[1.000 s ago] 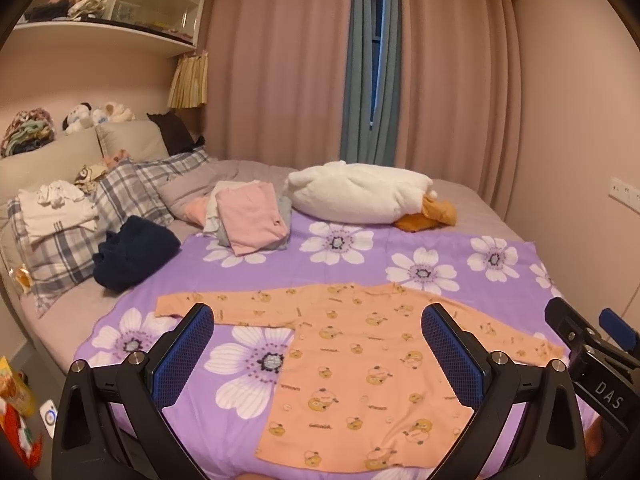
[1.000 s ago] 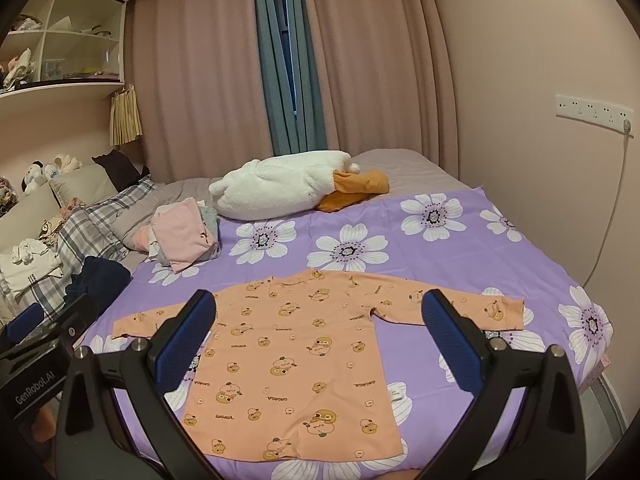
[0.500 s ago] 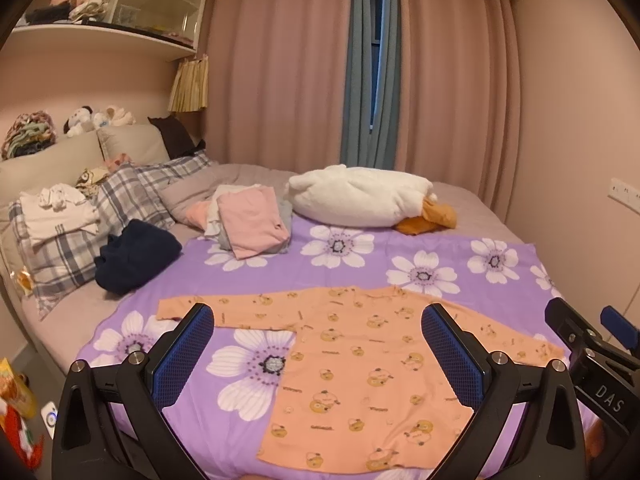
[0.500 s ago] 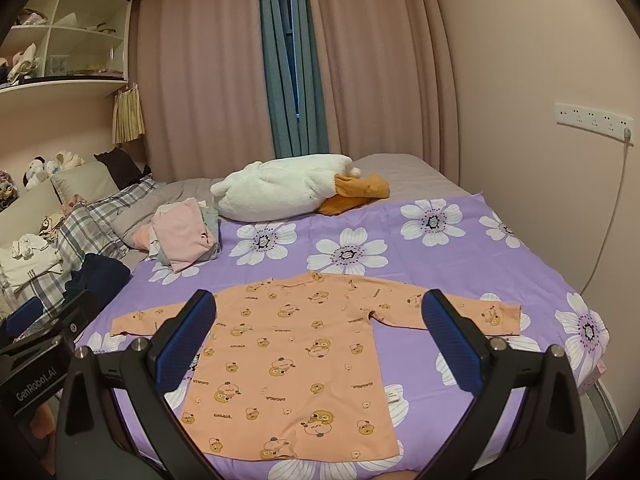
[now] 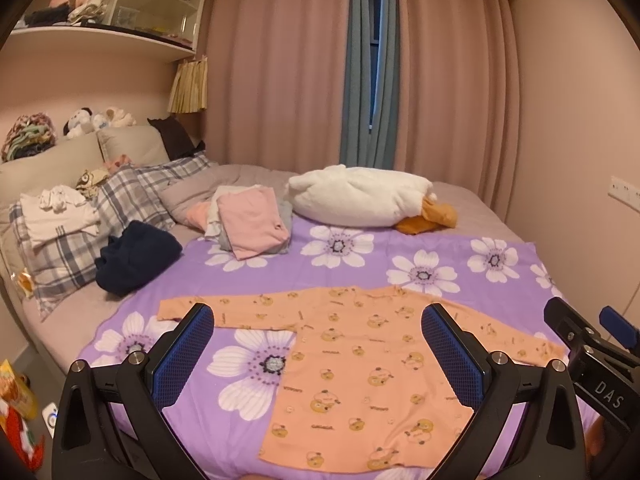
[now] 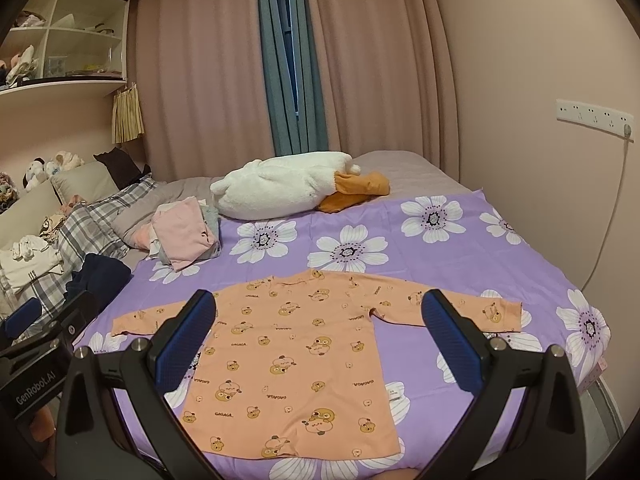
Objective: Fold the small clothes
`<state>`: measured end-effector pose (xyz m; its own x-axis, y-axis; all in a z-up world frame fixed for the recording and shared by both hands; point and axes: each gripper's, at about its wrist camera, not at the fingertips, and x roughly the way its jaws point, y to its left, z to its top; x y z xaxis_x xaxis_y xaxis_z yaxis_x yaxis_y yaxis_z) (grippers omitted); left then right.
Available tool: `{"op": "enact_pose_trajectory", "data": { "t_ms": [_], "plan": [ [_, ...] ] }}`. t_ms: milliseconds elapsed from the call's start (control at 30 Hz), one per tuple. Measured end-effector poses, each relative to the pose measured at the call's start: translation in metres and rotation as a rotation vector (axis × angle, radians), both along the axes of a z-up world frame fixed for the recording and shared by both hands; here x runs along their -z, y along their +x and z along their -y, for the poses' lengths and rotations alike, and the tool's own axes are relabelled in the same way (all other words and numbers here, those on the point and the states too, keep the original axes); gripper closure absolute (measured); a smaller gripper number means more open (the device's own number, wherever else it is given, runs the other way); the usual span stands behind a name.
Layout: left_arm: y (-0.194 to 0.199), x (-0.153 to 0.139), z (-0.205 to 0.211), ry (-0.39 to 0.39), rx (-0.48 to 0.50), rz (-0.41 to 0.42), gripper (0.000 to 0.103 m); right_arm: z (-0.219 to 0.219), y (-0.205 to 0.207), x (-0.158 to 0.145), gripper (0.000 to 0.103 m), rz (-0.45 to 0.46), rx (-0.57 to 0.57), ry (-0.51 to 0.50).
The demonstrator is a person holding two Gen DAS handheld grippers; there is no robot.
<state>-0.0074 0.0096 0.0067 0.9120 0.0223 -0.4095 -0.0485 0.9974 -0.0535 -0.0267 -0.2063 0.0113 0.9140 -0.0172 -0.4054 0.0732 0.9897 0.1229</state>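
Observation:
An orange long-sleeved child's shirt (image 5: 360, 364) with small bear prints lies flat and spread out on the purple flowered bedspread (image 5: 344, 264), sleeves stretched to both sides. It also shows in the right wrist view (image 6: 288, 356). My left gripper (image 5: 318, 352) is open and empty, held above the near edge of the bed over the shirt's left half. My right gripper (image 6: 318, 344) is open and empty, above the shirt's body. Each gripper shows at the edge of the other's view.
A pile of folded pink and grey clothes (image 5: 252, 220) lies behind the shirt. A dark navy garment (image 5: 136, 256) and plaid pillows (image 5: 120, 208) lie at the left. A white and orange duck plush (image 5: 360, 196) lies at the back. A wall (image 6: 560, 200) borders the right.
Both grippers have risen and drawn back slightly, so the shirt sits a little lower and farther in view. The shirt has not moved. Both grippers stay open.

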Motion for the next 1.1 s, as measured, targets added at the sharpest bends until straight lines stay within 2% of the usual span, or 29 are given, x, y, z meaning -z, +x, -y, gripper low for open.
{"op": "enact_pose_trajectory", "data": {
  "t_ms": [1100],
  "plan": [
    [-0.0031, 0.0010, 0.0048, 0.014, 0.009, -0.013, 0.000, 0.0063, -0.0021, 0.0053, 0.000, -0.021, 0.002, 0.028]
  ]
}}
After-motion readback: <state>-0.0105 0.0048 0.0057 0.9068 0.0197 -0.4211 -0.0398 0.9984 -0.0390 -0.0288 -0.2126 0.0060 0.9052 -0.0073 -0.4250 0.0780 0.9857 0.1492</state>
